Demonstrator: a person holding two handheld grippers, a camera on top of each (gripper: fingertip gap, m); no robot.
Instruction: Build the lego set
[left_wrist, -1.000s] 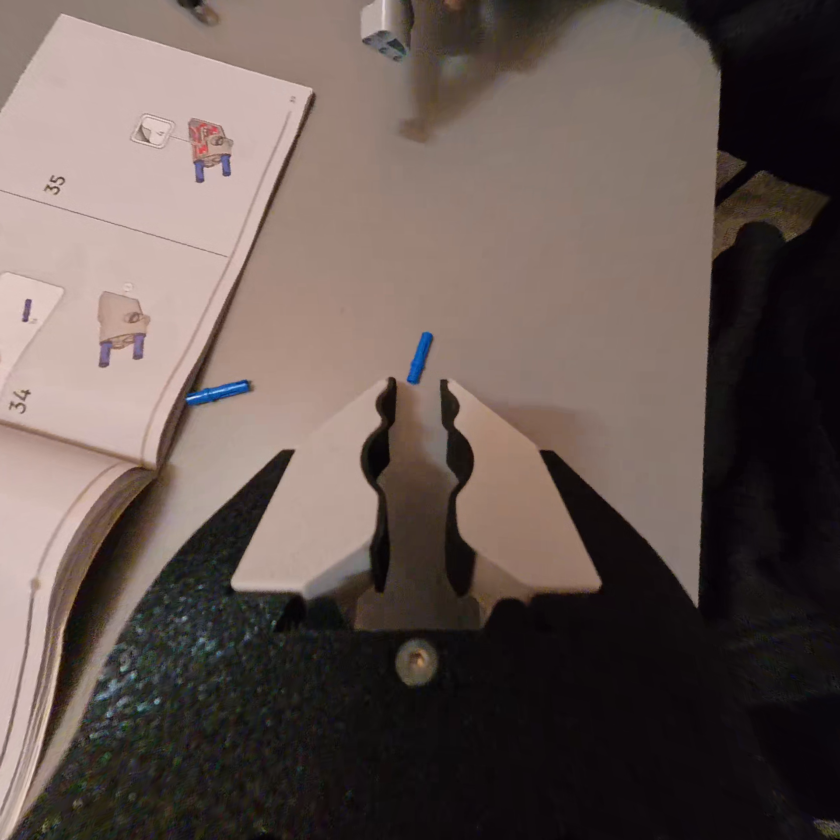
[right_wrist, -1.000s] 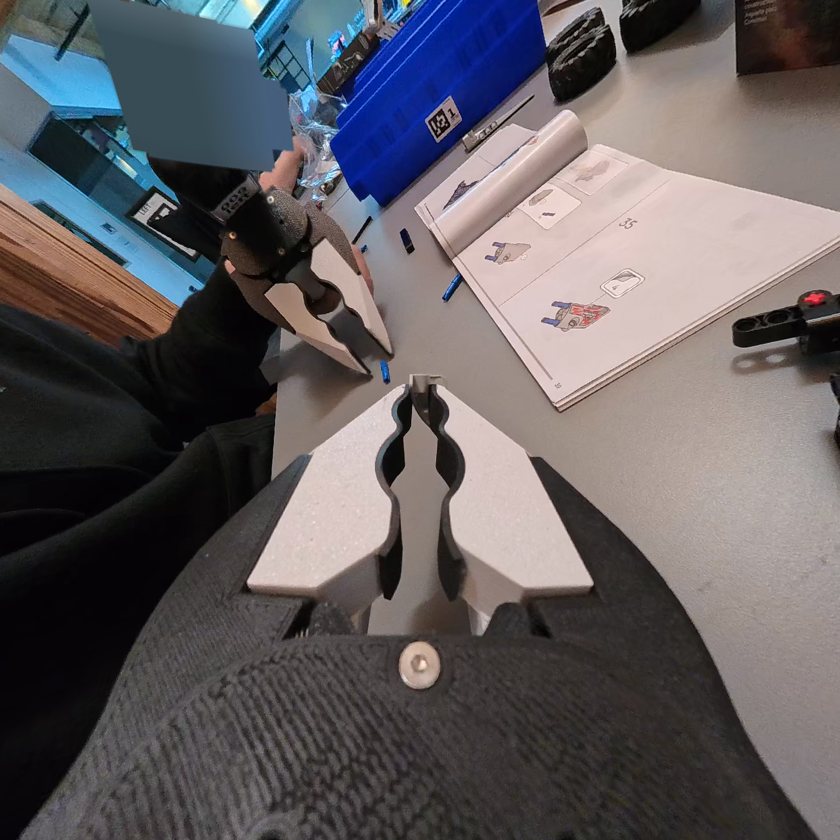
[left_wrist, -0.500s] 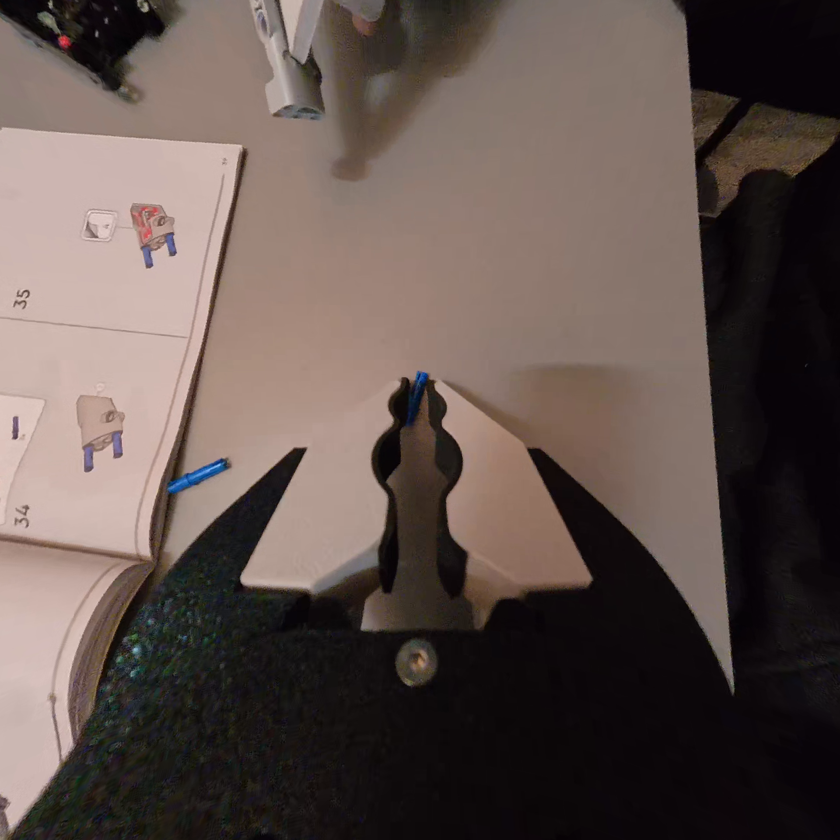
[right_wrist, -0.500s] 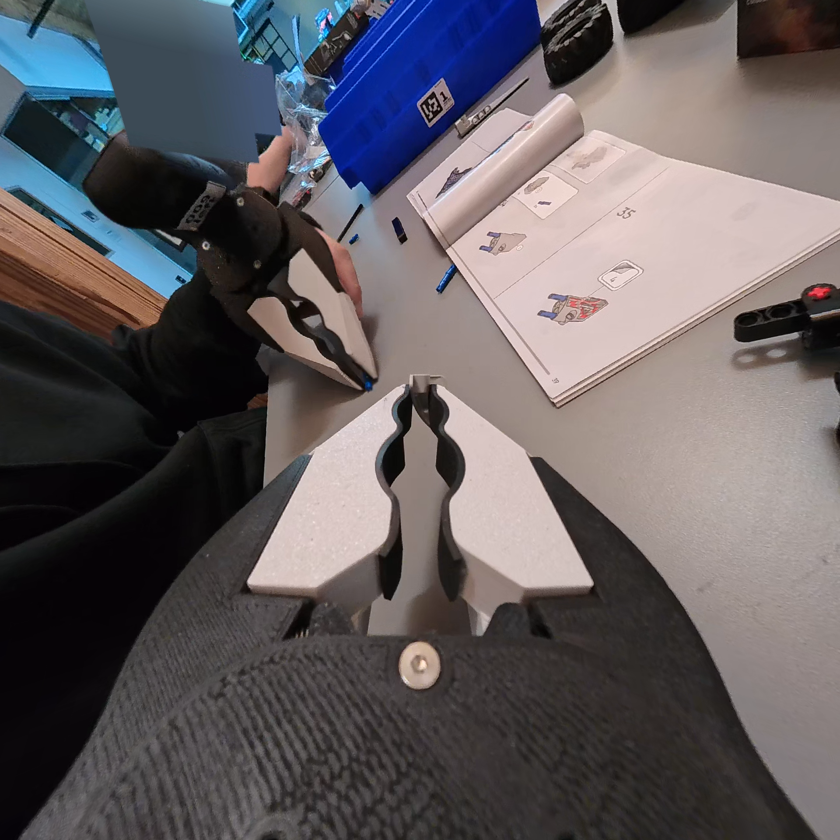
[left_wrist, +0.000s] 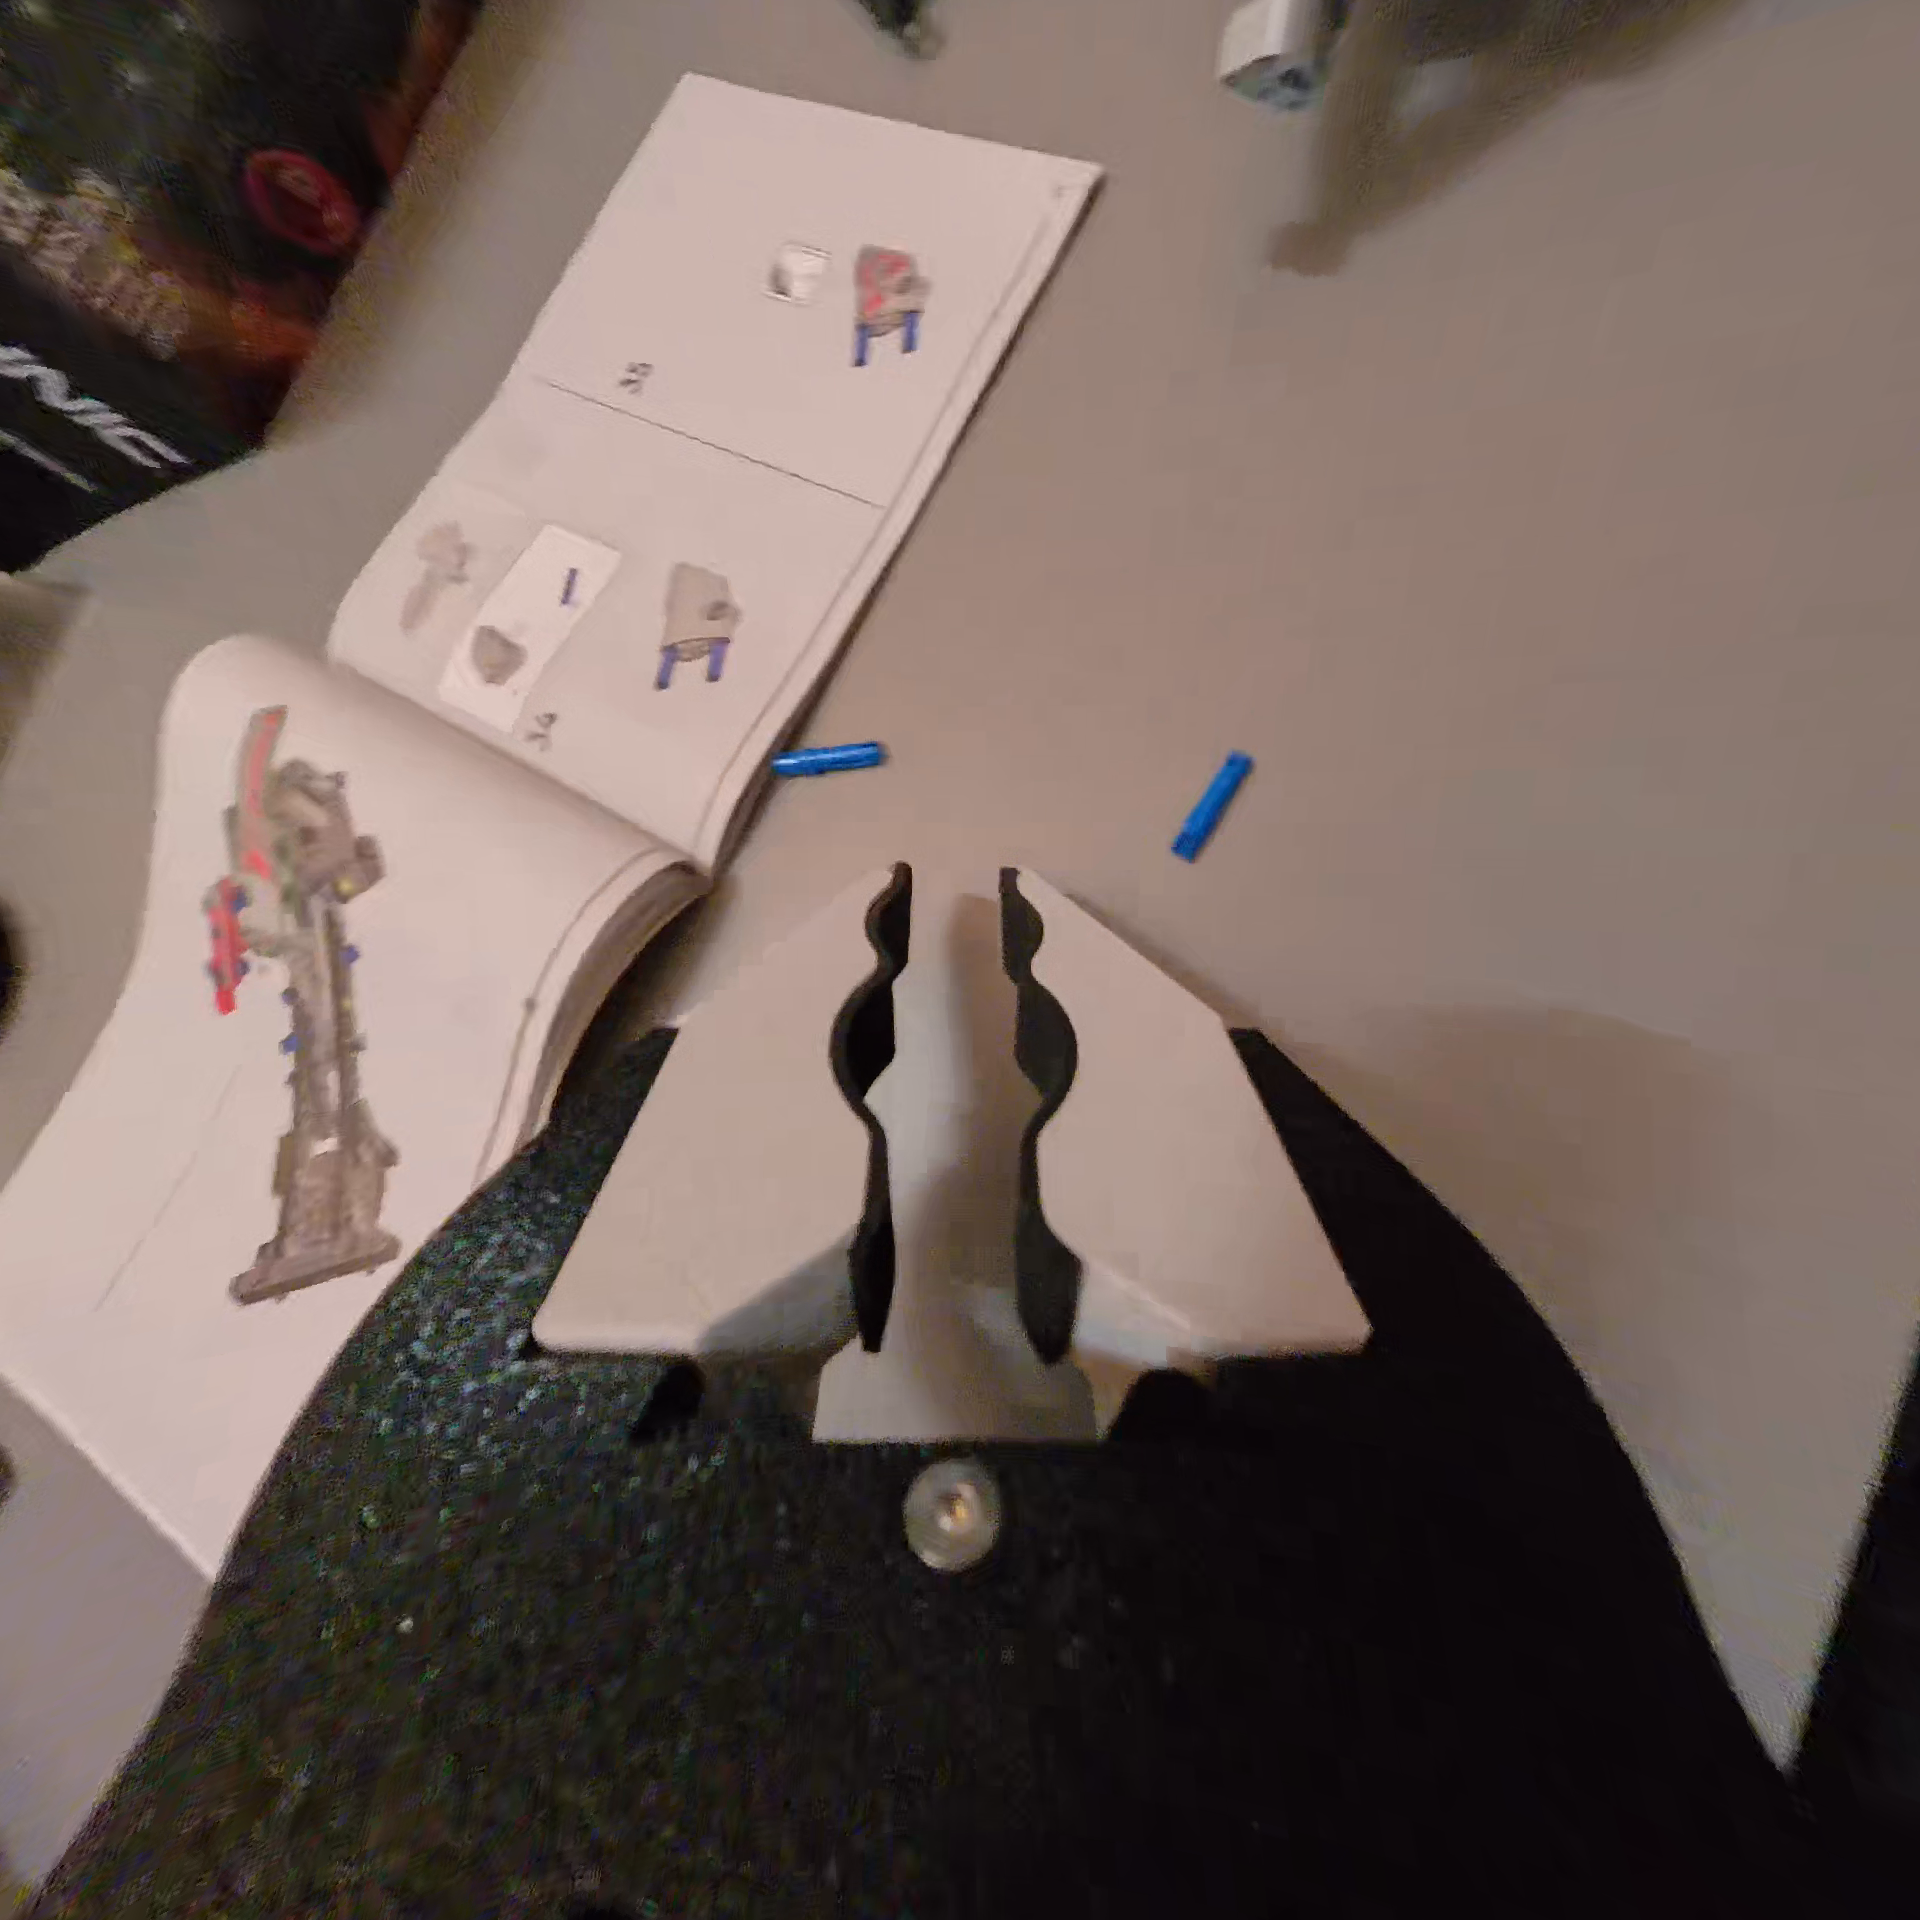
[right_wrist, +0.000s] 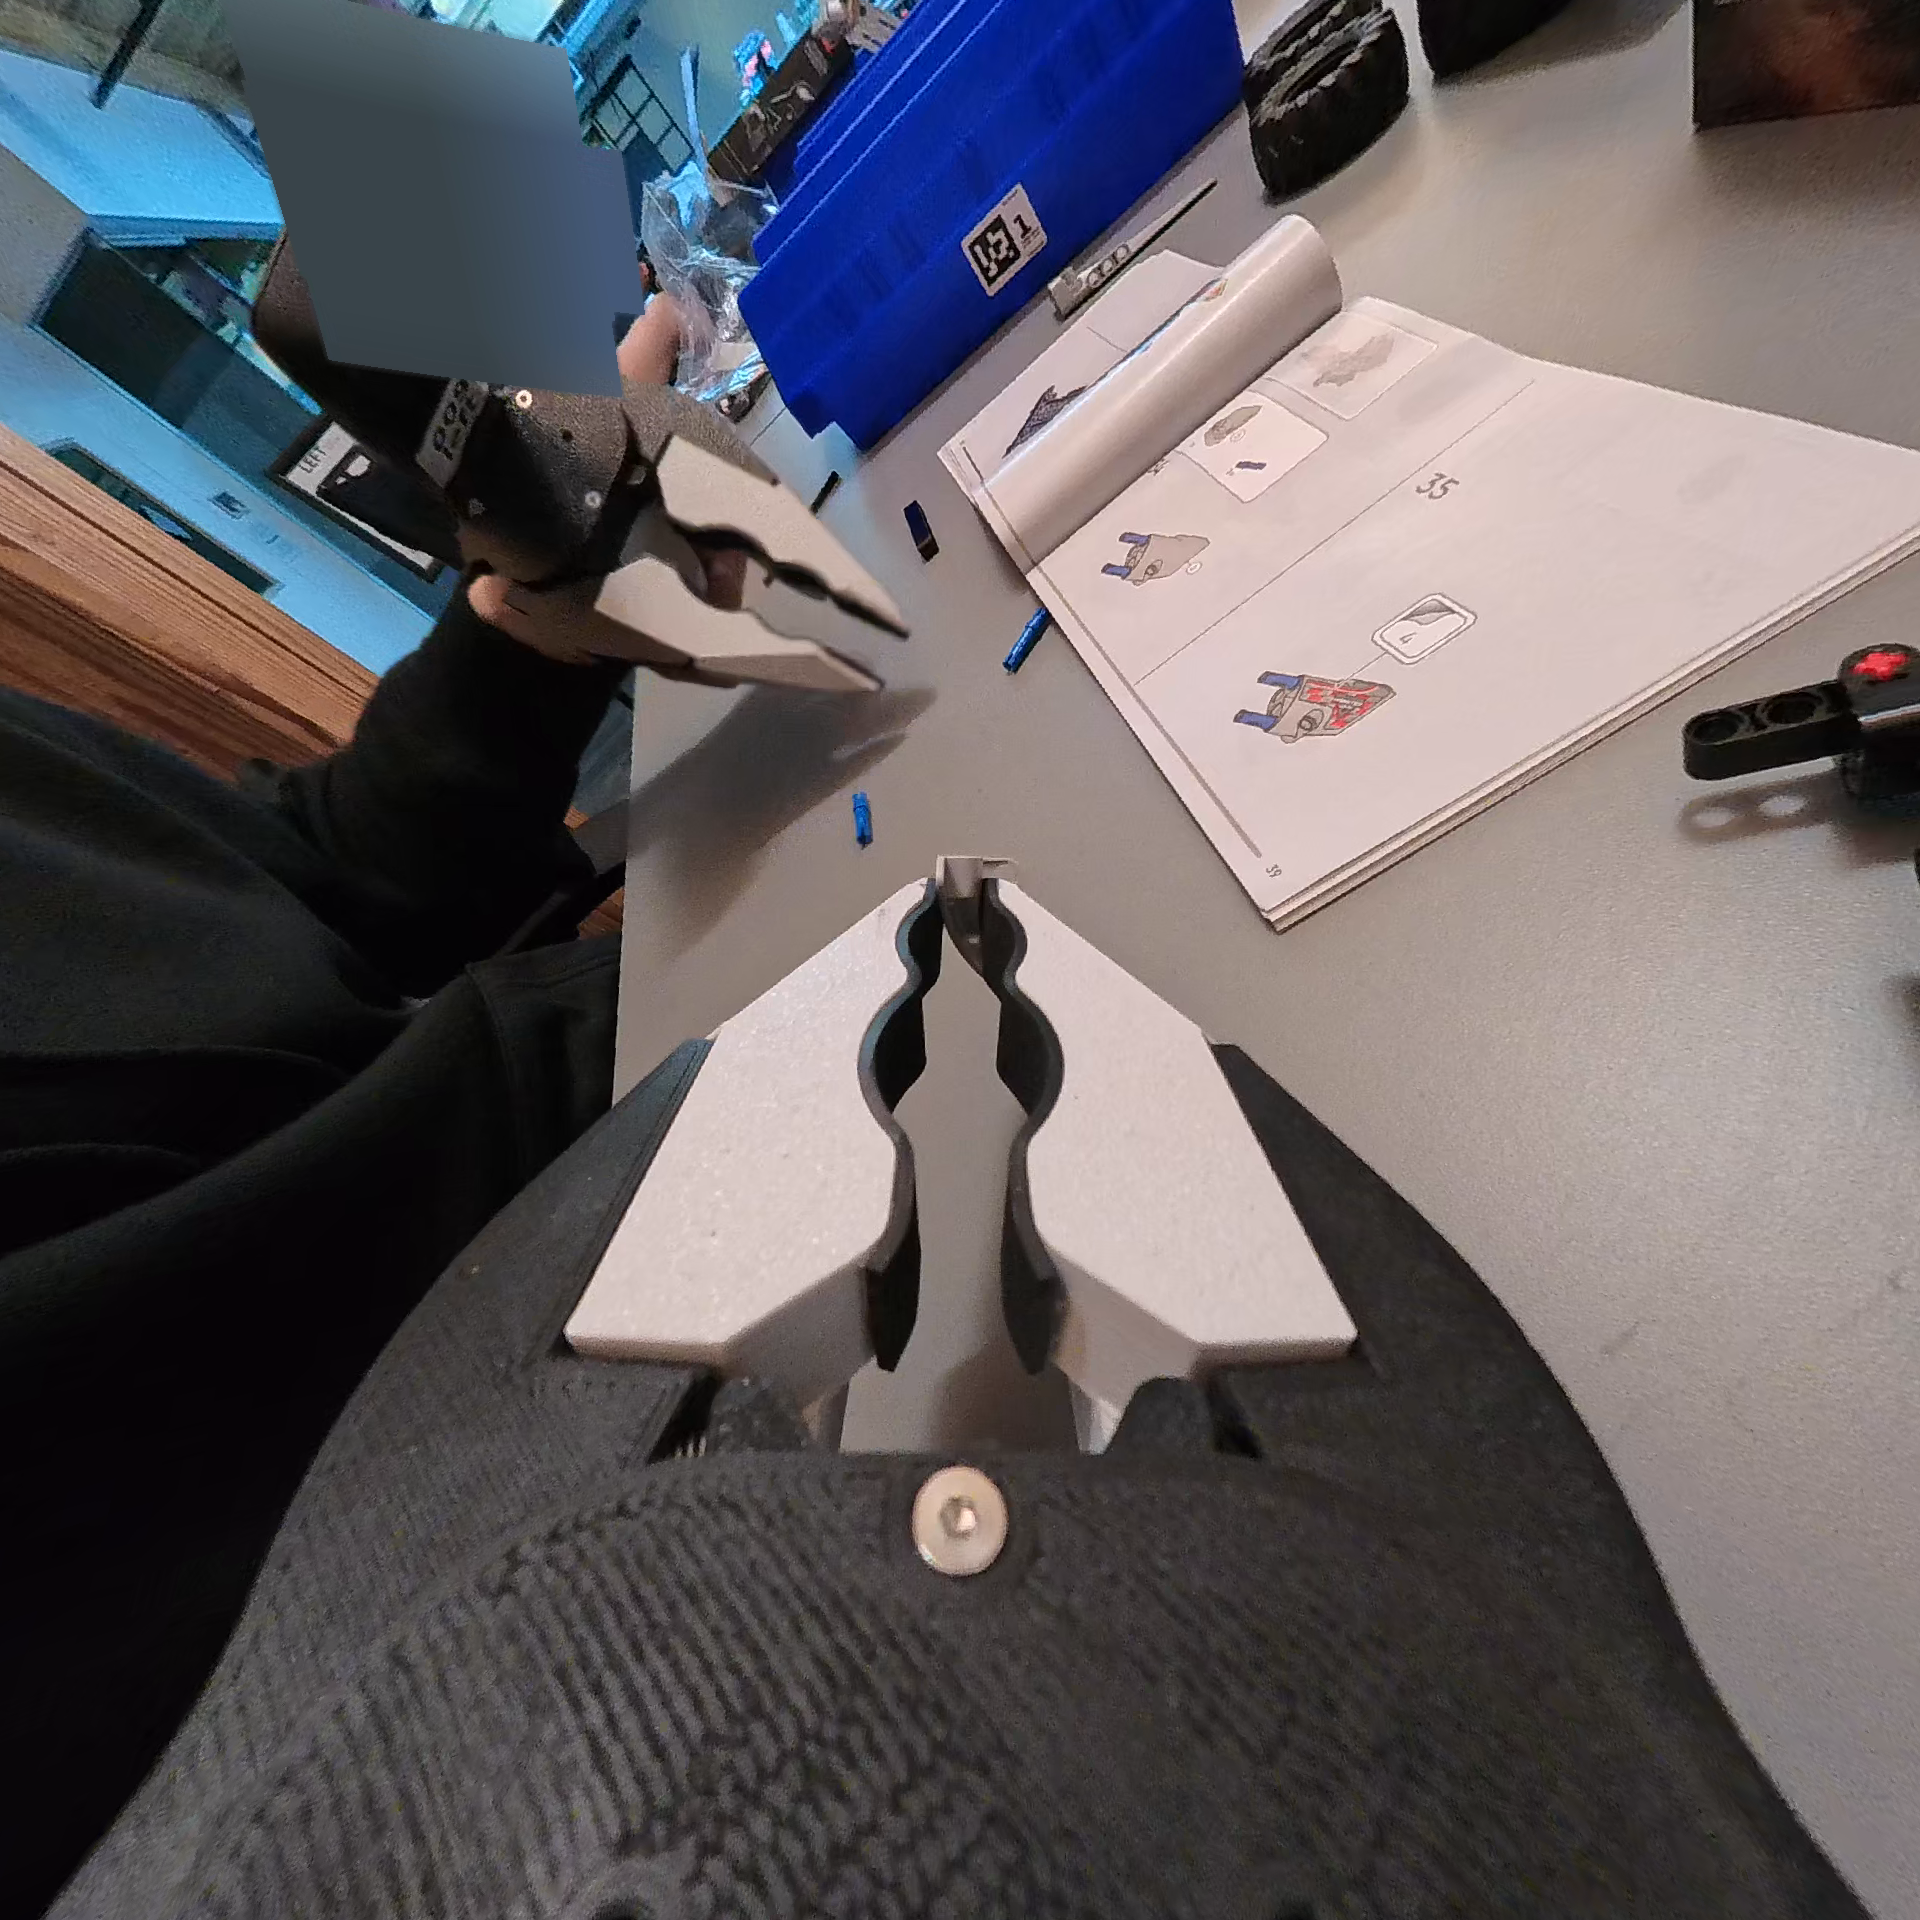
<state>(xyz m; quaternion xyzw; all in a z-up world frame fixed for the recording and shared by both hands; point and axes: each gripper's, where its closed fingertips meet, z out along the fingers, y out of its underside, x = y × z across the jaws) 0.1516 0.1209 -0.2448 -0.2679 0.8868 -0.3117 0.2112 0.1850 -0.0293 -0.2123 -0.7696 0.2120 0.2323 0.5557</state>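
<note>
My left gripper (left_wrist: 954, 878) is open and empty, held above the grey table (left_wrist: 1455, 623). It also shows in the right wrist view (right_wrist: 883, 655), lifted off the surface. A blue pin (left_wrist: 1210, 805) lies on the table just ahead and to the right of the left gripper, also seen in the right wrist view (right_wrist: 861, 818). A second blue pin (left_wrist: 828, 760) lies against the edge of the open instruction booklet (left_wrist: 727, 436). My right gripper (right_wrist: 966, 883) is shut on a small grey piece (right_wrist: 971, 871) at its tips.
A blue bin (right_wrist: 987, 208) and black tyres (right_wrist: 1330, 94) stand behind the booklet (right_wrist: 1507, 582). A black beam with a red part (right_wrist: 1808, 717) lies at the right. A small dark piece (right_wrist: 920, 530) sits near the bin. The table edge and a dark sleeve are at the left. One gripper's finger ends stand about 15 cm off the other's.
Half a second ago my left gripper was shut on the blue pin. Now it has opened, lifted and swung left, and the pin lies on the table. My right gripper still holds the grey piece.
</note>
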